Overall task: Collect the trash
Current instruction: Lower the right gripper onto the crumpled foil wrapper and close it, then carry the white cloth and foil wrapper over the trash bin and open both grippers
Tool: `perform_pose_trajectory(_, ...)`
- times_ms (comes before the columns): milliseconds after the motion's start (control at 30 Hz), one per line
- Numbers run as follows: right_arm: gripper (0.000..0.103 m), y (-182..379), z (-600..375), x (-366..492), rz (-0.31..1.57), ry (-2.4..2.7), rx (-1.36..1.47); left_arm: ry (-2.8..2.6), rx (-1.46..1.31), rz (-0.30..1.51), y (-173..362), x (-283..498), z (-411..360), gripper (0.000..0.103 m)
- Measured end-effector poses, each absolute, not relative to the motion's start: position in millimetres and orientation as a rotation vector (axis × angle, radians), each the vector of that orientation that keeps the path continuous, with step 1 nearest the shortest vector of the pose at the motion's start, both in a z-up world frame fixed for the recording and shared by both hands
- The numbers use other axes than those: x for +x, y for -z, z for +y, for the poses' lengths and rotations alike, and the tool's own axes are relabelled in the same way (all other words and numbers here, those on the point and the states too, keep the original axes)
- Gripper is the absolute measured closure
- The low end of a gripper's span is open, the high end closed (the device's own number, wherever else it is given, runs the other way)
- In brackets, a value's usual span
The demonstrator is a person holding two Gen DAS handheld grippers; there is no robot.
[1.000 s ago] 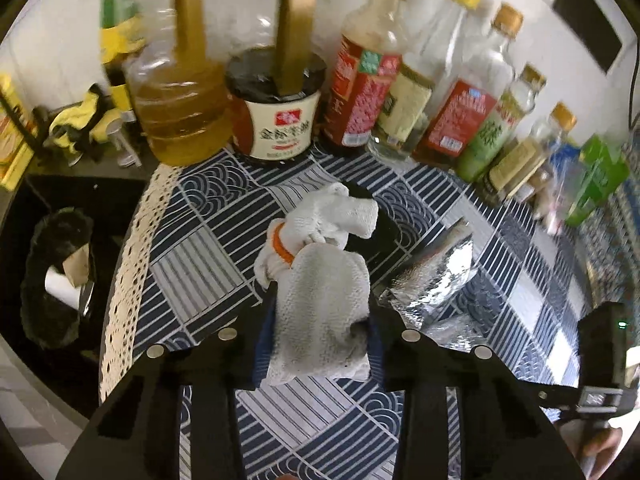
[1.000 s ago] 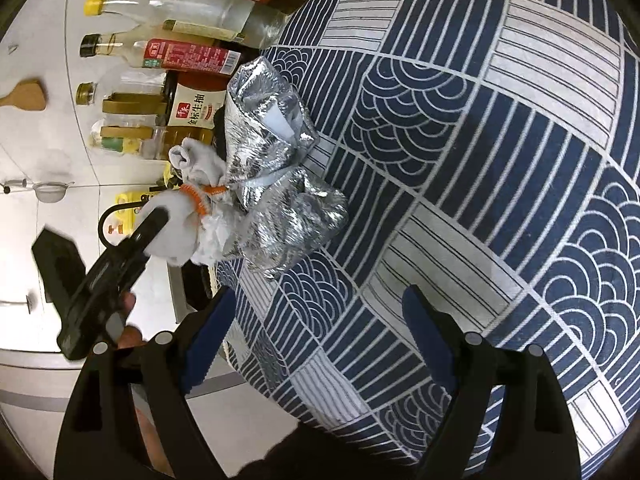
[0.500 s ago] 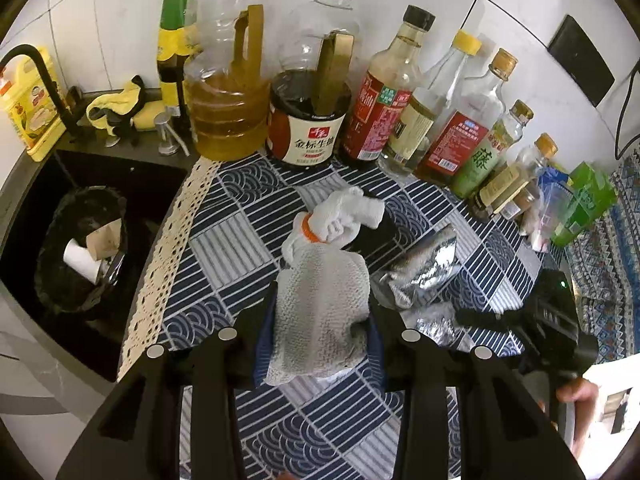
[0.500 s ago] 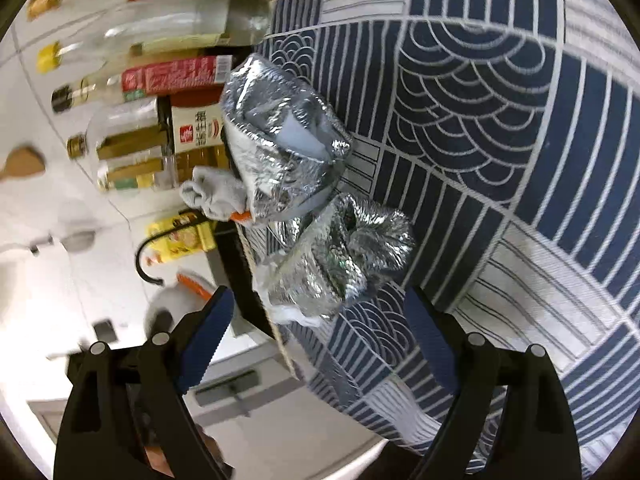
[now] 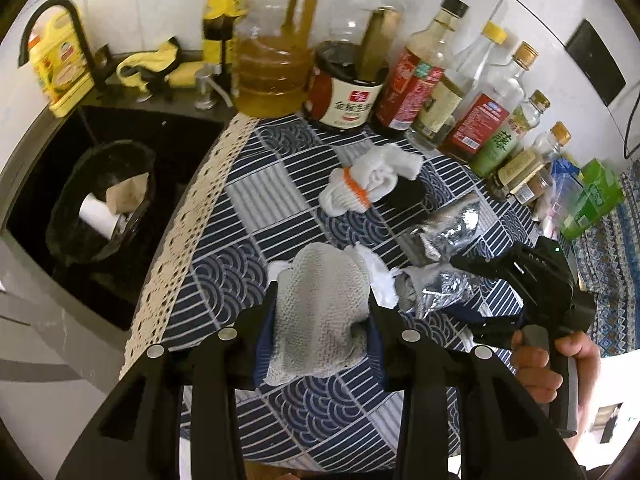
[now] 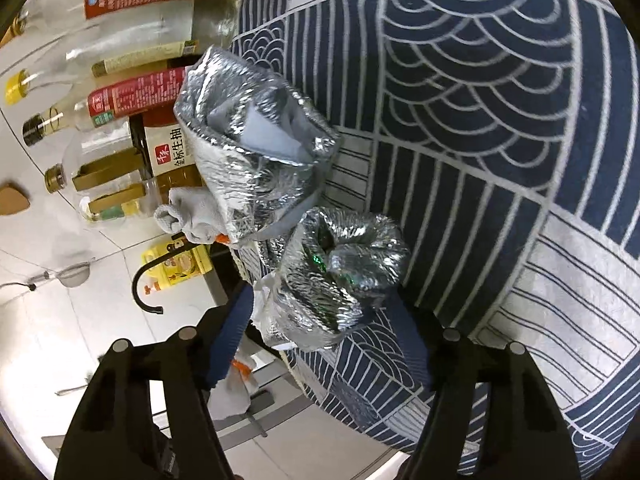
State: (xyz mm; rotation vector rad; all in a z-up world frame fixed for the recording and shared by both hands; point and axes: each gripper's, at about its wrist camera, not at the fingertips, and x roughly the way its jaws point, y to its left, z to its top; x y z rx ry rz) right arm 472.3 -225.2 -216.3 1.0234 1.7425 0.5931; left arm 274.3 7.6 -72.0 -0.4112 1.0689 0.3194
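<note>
My left gripper (image 5: 320, 332) is shut on a grey knitted glove (image 5: 320, 316) and holds it above the blue patterned tablecloth (image 5: 256, 200). A second white glove with an orange cuff (image 5: 368, 184) lies further back. My right gripper (image 6: 320, 336) is open, its jaws on either side of a crumpled silver foil wrapper (image 6: 340, 276). A larger silver foil bag (image 6: 256, 136) lies just beyond it. The right gripper (image 5: 472, 304) also shows in the left wrist view beside the foil (image 5: 440, 288).
A black-lined trash bin (image 5: 100, 200) with paper inside stands in the dark sink at the left. A row of sauce and oil bottles (image 5: 416, 80) lines the back wall. Green packs (image 5: 592, 196) sit at the far right. The lace table edge (image 5: 180, 240) runs along the left.
My left gripper has lifted and pulled back with the grey glove. My right gripper has moved forward so the small foil wrapper now sits between its jaws.
</note>
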Motion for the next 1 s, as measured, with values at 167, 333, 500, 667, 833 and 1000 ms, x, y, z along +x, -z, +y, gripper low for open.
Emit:
perform_pose_trajectory(167, 0.049, 219, -224, 471, 1.711, -0.591, 1.028, -0.323, -0.436, 1.072, 75, 262, 18, 0.066)
perform_pose_trajectory(333, 0.049, 206, -234, 465, 1.668, -0.564, 0.991, -0.290, -0.476, 1.068, 82, 262, 33, 0.066)
perform_pose_trajectory(500, 0.049, 184, -237, 451, 1.601, -0.523, 0.943, -0.190, -0.484, 1.052, 88, 273, 50, 0.066)
perform_pose_trajectory(667, 0.049, 152, -223, 428, 1.535, -0.460, 0.849, -0.098, -0.438, 1.040, 78, 283, 82, 0.066)
perform_pose_trajectory(833, 0.049, 111, -199, 408, 1.460, -0.454, 0.752, -0.068, -0.436, 0.997, 66, 277, 128, 0.066)
perform_pose_trajectory(1000, 0.049, 74, -143, 383, 1.408, -0.466, 0.574, -0.045, -0.436, 0.972, 65, 265, 179, 0.066)
